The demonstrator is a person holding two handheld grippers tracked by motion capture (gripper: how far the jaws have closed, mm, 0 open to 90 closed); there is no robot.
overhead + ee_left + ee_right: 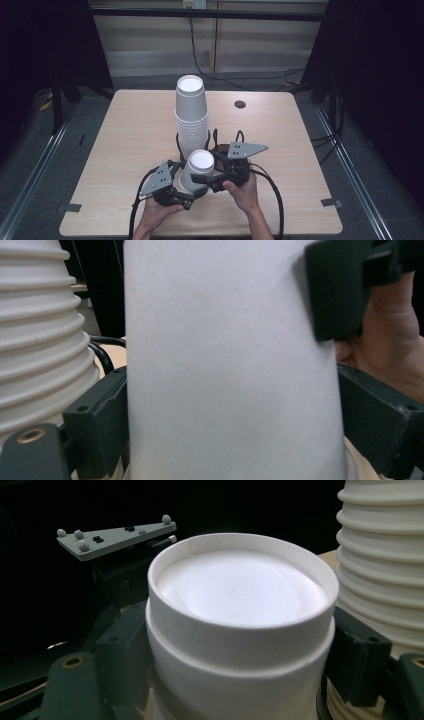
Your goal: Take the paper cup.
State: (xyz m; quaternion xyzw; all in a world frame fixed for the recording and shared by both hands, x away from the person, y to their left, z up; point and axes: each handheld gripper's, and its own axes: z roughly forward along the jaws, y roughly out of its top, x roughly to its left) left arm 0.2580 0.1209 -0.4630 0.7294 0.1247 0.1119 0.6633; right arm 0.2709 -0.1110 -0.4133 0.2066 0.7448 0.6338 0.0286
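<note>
near the front of the table (125, 130), a white cup (196, 170) stands upside down, its bottom facing up, between the two grippers. in the right gripper view there are two cups nested: the top one sits over a lower one, and a step shows between them. the left gripper (186, 196) is clamped on the lower part of the cup, one jaw on each side of the wall, as the left gripper view shows. the right gripper (201, 179) is clamped higher, just under the step, with its jaws touching both sides. the right hand (243, 192) and left hand (159, 212) hold the tools. a tall stack (191, 116) of upside-down cups stands just behind the cup, very near it.
</note>
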